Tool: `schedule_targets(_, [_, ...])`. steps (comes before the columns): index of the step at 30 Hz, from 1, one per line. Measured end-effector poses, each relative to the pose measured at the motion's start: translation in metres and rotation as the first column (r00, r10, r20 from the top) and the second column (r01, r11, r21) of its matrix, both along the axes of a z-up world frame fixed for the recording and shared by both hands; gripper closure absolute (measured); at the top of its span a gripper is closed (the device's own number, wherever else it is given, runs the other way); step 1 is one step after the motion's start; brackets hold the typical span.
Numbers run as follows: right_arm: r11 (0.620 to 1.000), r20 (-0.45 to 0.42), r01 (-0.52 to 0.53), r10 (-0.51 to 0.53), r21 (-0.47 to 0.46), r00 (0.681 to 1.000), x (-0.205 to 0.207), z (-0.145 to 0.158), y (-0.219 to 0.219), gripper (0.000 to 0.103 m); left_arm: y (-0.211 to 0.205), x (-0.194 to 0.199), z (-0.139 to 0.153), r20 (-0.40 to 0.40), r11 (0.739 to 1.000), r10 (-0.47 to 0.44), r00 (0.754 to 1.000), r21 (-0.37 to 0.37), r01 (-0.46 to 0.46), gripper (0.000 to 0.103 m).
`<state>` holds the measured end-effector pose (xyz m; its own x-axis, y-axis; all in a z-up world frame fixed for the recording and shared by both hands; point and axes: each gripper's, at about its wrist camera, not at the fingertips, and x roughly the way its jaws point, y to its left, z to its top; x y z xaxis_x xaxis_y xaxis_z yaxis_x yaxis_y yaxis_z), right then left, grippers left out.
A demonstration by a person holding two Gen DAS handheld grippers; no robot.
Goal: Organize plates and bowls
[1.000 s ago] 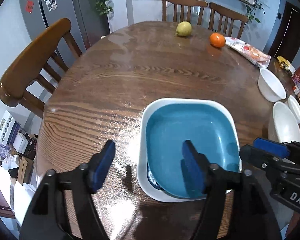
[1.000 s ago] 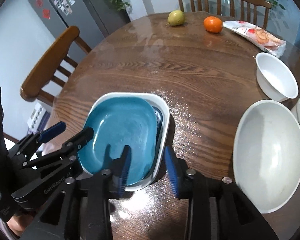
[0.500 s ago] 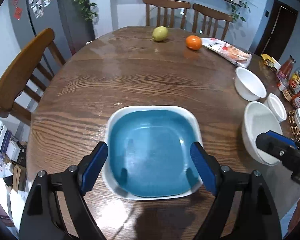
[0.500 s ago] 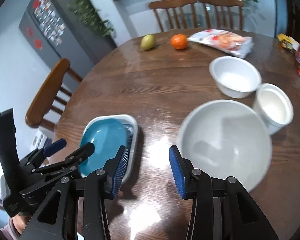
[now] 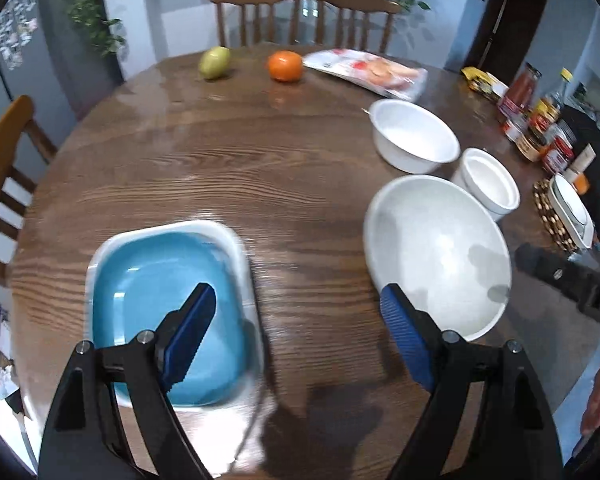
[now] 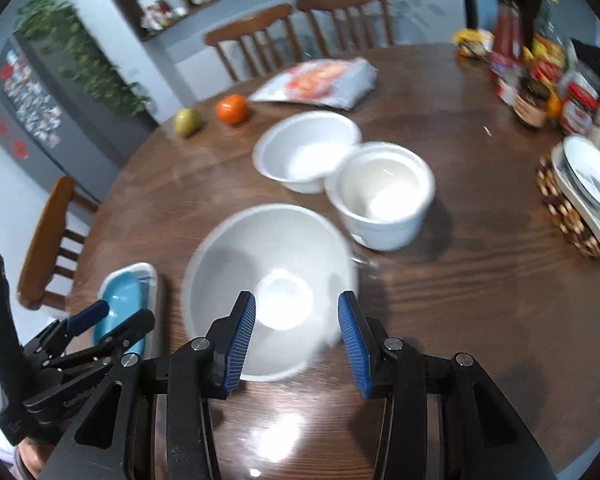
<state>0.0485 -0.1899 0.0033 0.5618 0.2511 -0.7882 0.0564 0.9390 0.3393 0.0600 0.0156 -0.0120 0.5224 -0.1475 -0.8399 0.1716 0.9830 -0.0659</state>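
Observation:
A blue square plate (image 5: 152,300) lies inside a white square dish (image 5: 96,264) at the table's near left. My left gripper (image 5: 296,308) hangs open over bare wood between that dish and a large white bowl (image 5: 440,248), holding nothing. My right gripper (image 6: 296,310) hovers open above the near side of the large white bowl (image 6: 268,256), its pads clear of the rim. Behind stand a medium white bowl (image 6: 308,148) and a deep white pot (image 6: 384,192). The blue plate (image 6: 120,292) shows at the left of the right wrist view, beside my left gripper (image 6: 120,316).
A pear (image 5: 214,62), an orange (image 5: 285,66) and a snack packet (image 5: 368,72) lie at the far side of the round wooden table (image 5: 220,160). Jars and bottles (image 6: 540,80) and a woven mat with dishes (image 6: 580,200) crowd the right. Chairs stand behind and left.
Both grippers swung right, away from the blue plate. The left one's jaws widened and now sit beside the dish. The right one went from the plate's edge to over the large white bowl.

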Motion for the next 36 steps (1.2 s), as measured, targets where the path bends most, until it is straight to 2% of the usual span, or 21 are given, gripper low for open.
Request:
schedule_targets(3, [1.000, -0.050, 0.002, -0.002, 0.011, 0.999, 0.005, -0.016, -0.013, 0.059, -0.019, 0.010, -0.011, -0.029, 1.000, -0.018, 0.999, 0.015, 0.019, 0.022])
schedule_targets(7, [0.999, -0.093, -0.023, 0.025, 0.028, 0.995, 0.019, -0.036, -0.017, 0.060, -0.040, 0.025, -0.029, -0.089, 0.999, -0.031, 0.996, 0.037, 0.034, 0.050])
schedule_targets(8, [0.999, -0.101, -0.036, 0.040, 0.040, 0.994, 0.023, -0.040, -0.016, 0.064, -0.042, 0.028, -0.033, -0.108, 0.999, -0.032, 0.994, 0.039, 0.036, 0.061])
schedule_targets(9, [0.997, -0.105, -0.050, 0.055, 0.054, 0.993, 0.025, -0.043, -0.017, 0.078, -0.044, 0.031, -0.037, -0.135, 0.999, -0.040, 0.990, 0.027, 0.044, 0.065])
schedule_targets(11, [0.992, -0.112, -0.088, 0.099, 0.093, 0.989, 0.031, -0.048, -0.015, 0.091, -0.047, 0.031, -0.041, -0.170, 0.998, -0.070, 0.983, -0.023, 0.067, 0.088])
schedule_targets(15, [0.989, -0.111, -0.136, 0.143, 0.066, 0.984, 0.029, -0.043, -0.007, 0.092, -0.053, 0.019, -0.030, -0.123, 0.994, -0.092, 0.988, 0.041, 0.098, 0.087])
schedule_targets(19, [0.974, -0.127, -0.194, 0.208, 0.115, 0.970, 0.019, -0.036, -0.004, 0.092, -0.038, 0.003, -0.023, -0.137, 0.994, -0.098, 0.986, 0.029, 0.102, 0.086])
schedule_targets(22, [0.962, -0.145, -0.251, 0.266, 0.110, 0.953, 0.010, -0.035, 0.007, 0.091, -0.035, -0.003, -0.029, -0.152, 0.990, -0.106, 0.983, 0.073, 0.118, 0.083])
schedule_targets(24, [0.961, -0.165, -0.254, 0.270, 0.112, 0.949, 0.012, -0.042, 0.007, 0.090, -0.032, -0.001, -0.039, -0.165, 0.989, -0.082, 0.983, 0.108, 0.101, 0.062])
schedule_targets(25, [0.967, -0.178, -0.242, 0.253, 0.083, 0.951, 0.014, -0.045, 0.005, 0.088, -0.029, 0.001, -0.043, -0.174, 0.989, -0.060, 0.983, 0.120, 0.081, 0.045])
schedule_targets(26, [0.972, -0.190, -0.225, 0.233, 0.062, 0.954, 0.017, -0.047, 0.003, 0.085, -0.024, 0.002, -0.043, -0.177, 0.993, -0.042, 0.983, 0.098, 0.061, 0.040])
schedule_targets(28, [0.977, -0.170, -0.200, 0.209, 0.071, 0.963, 0.017, -0.041, -0.012, 0.083, -0.017, 0.001, -0.039, -0.167, 0.997, -0.032, 0.985, 0.070, 0.044, 0.038])
schedule_targets(30, [0.978, -0.132, -0.193, 0.203, 0.082, 0.970, 0.017, -0.031, -0.023, 0.081, -0.014, 0.005, -0.030, -0.134, 0.997, -0.014, 0.991, 0.076, 0.025, 0.040])
schedule_targets(32, [0.984, -0.090, -0.173, 0.176, 0.035, 0.980, 0.023, -0.016, -0.037, 0.081, -0.015, 0.012, -0.018, -0.102, 0.998, -0.003, 0.995, 0.069, 0.010, 0.040])
schedule_targets(36, [0.989, -0.019, -0.147, 0.148, 0.023, 0.989, 0.050, 0.009, -0.054, 0.081, -0.025, 0.034, 0.004, -0.058, 1.000, 0.002, 0.998, 0.017, -0.001, 0.040])
